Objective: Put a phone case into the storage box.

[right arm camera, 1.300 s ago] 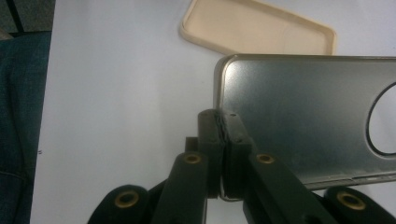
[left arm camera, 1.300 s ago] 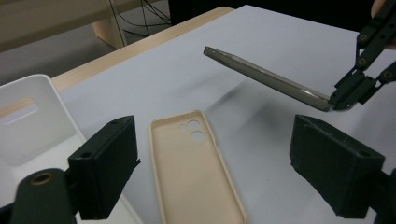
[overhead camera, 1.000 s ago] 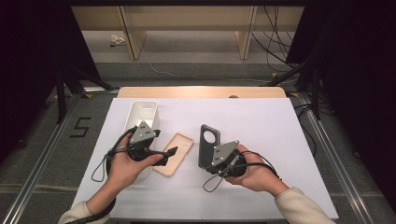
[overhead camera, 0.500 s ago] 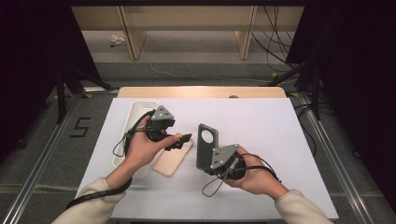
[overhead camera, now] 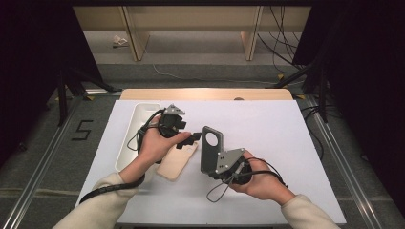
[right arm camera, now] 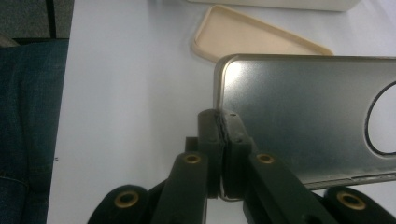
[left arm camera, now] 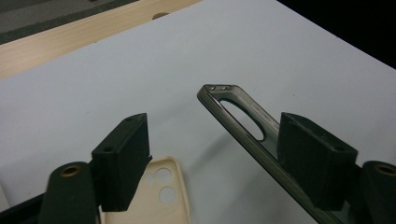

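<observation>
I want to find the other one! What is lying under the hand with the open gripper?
The beige phone case lies on the white table, partly under the left hand. Its covered end is hidden.

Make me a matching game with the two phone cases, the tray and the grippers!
Things:
1. grey case
2. beige case
3. white tray
4. left gripper

States:
A. lying flat on the table
B. jaws apart, the grey case's edge between them
C. at the table's left edge
D. pinched on edge by the right gripper

Pairs: 1-D, 2-A, 3-C, 4-B
</observation>
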A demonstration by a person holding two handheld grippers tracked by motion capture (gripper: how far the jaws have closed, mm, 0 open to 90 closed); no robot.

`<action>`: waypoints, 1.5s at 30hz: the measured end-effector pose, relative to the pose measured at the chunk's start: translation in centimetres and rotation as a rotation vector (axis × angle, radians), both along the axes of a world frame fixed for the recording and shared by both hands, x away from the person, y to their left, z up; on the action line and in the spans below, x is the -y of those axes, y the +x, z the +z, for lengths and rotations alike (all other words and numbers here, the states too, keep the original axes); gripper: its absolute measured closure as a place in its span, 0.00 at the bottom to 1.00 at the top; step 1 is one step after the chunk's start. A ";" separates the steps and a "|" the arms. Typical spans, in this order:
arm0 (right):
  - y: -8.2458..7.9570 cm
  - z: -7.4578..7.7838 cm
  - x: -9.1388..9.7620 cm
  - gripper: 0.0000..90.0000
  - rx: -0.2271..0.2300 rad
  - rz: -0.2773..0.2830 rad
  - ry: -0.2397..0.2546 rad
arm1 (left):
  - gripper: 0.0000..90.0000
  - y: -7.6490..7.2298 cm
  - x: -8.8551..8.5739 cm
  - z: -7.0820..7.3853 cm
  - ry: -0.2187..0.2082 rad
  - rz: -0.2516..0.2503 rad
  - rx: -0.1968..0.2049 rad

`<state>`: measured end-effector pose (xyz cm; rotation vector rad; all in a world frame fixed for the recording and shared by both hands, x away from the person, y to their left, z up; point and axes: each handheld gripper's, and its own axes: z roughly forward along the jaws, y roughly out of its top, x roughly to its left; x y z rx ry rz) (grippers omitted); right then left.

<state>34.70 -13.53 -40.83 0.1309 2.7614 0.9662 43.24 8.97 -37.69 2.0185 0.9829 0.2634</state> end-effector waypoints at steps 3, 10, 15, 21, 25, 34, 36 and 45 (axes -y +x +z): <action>0.0 0.0 0.0 0.99 -0.001 -0.001 0.003 | 0.31 0.3 0.3 -0.1 0.019 0.000 -0.018; -0.2 0.0 -0.2 0.99 0.006 0.001 -0.002 | 0.37 1.3 1.2 -0.3 0.008 -0.005 -0.072; -0.2 0.1 -0.2 0.99 0.009 0.005 -0.001 | 0.39 1.8 2.2 -0.5 0.033 -0.012 -0.107; -0.3 0.1 -0.3 0.99 0.014 0.011 -0.004 | 0.46 2.8 2.9 -1.1 0.029 0.004 -0.186; -0.4 0.1 -0.4 0.99 0.021 0.014 -0.007 | 0.55 3.4 3.2 -1.5 0.023 0.013 -0.226; -0.5 -0.1 -0.6 0.99 0.016 0.025 -0.023 | 0.75 3.4 3.1 -1.6 -0.049 0.042 -0.276; -0.5 -0.2 -0.7 0.99 0.019 0.029 -0.023 | 0.76 3.3 3.1 -1.5 -0.064 0.042 -0.280; -0.4 -1.1 -1.3 0.99 0.020 0.035 -0.073 | 0.90 2.2 3.7 -0.1 -0.186 0.024 -0.283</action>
